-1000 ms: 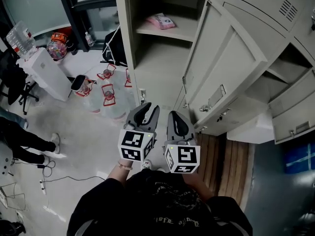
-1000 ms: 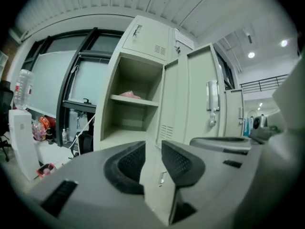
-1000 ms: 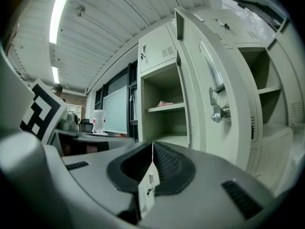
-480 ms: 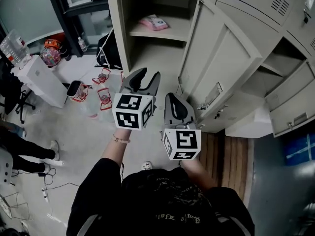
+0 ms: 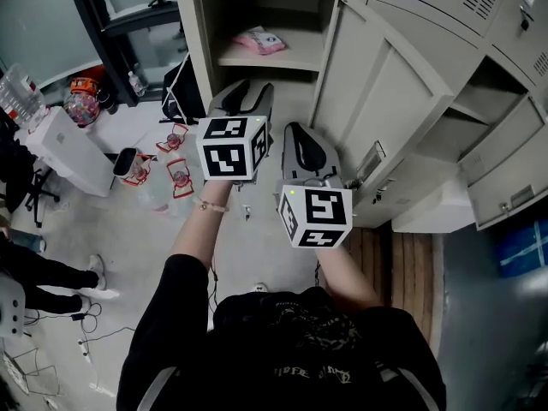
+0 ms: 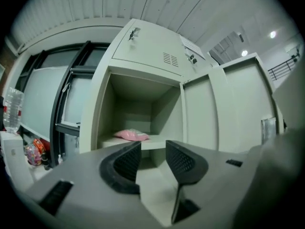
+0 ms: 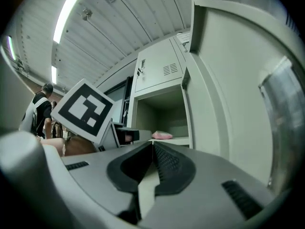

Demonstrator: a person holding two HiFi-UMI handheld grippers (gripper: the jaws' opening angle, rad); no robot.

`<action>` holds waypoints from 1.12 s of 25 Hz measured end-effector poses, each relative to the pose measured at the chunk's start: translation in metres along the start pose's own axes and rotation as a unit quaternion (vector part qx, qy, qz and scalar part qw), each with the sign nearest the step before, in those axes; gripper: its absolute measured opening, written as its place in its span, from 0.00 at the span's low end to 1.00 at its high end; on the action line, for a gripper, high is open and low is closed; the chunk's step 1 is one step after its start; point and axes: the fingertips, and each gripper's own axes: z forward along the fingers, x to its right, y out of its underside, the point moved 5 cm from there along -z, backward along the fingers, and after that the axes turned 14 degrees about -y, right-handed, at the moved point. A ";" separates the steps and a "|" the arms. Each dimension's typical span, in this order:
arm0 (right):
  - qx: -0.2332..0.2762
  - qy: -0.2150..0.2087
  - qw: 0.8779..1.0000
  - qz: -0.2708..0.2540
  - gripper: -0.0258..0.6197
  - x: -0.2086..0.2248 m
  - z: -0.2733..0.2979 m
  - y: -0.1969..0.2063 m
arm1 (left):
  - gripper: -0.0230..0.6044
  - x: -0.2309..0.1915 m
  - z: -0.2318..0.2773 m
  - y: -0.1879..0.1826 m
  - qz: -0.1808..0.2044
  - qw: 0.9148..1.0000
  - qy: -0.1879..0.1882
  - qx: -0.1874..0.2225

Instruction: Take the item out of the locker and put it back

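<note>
The pink packet [image 5: 259,41] lies flat on the shelf [image 5: 291,60] inside the open locker [image 5: 199,50], about midway along it and a little toward its left side, set back from the front edge. It looks like a small, soft plastic pouch: probably light, limp and a bit slippery, so it would likely sag or fold if pinched at a corner. The better hold is across the near edge, or over a puffed part of its body, with the jaws closing flat on it; little force should be needed, and there seems to be small risk of damage. The left gripper [image 6: 152,145] is held out level toward the locker opening, ahead of the right one and nearer the shelf. Its jaws have just been opening and stand apart with nothing between them, the packet well beyond their tips. The right gripper [image 7: 152,146] is also level, beside and behind the left, close to the swung-out door [image 5: 381,101], with its jaws closed together and empty.
</note>
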 end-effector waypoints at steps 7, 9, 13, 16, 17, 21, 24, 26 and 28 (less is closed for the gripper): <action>0.003 0.006 1.000 -0.003 0.05 0.015 0.014 -0.010 | 0.29 -0.008 0.036 -0.018 0.004 1.000 -0.013 -0.001; 0.009 0.003 1.000 -0.006 0.05 0.016 0.015 -0.012 | 0.29 -0.009 0.048 -0.020 0.006 1.000 -0.022 -0.001; 0.017 0.003 1.000 -0.013 0.05 0.017 0.017 -0.017 | 0.29 -0.009 0.075 -0.018 0.006 0.999 -0.024 -0.023; 0.020 0.007 1.000 -0.021 0.05 0.019 0.017 -0.018 | 0.29 -0.010 0.088 -0.018 0.001 0.999 -0.028 -0.033; 0.020 0.008 1.000 -0.022 0.05 0.020 0.018 -0.018 | 0.29 -0.011 0.092 -0.019 0.001 0.999 -0.033 -0.034; 0.022 0.008 1.000 -0.019 0.05 0.023 0.020 -0.020 | 0.29 -0.014 0.110 -0.017 -0.003 0.998 -0.046 -0.053; 0.020 0.007 1.000 -0.023 0.05 0.023 0.021 -0.020 | 0.29 -0.017 0.121 -0.014 -0.006 0.995 -0.064 -0.072; 0.017 0.006 1.000 -0.024 0.05 0.023 0.022 -0.018 | 0.29 -0.020 0.128 -0.011 -0.007 0.993 -0.080 -0.084; 0.015 0.007 1.000 -0.025 0.05 0.024 0.023 -0.016 | 0.26 -0.023 0.133 -0.007 -0.012 0.991 -0.093 -0.093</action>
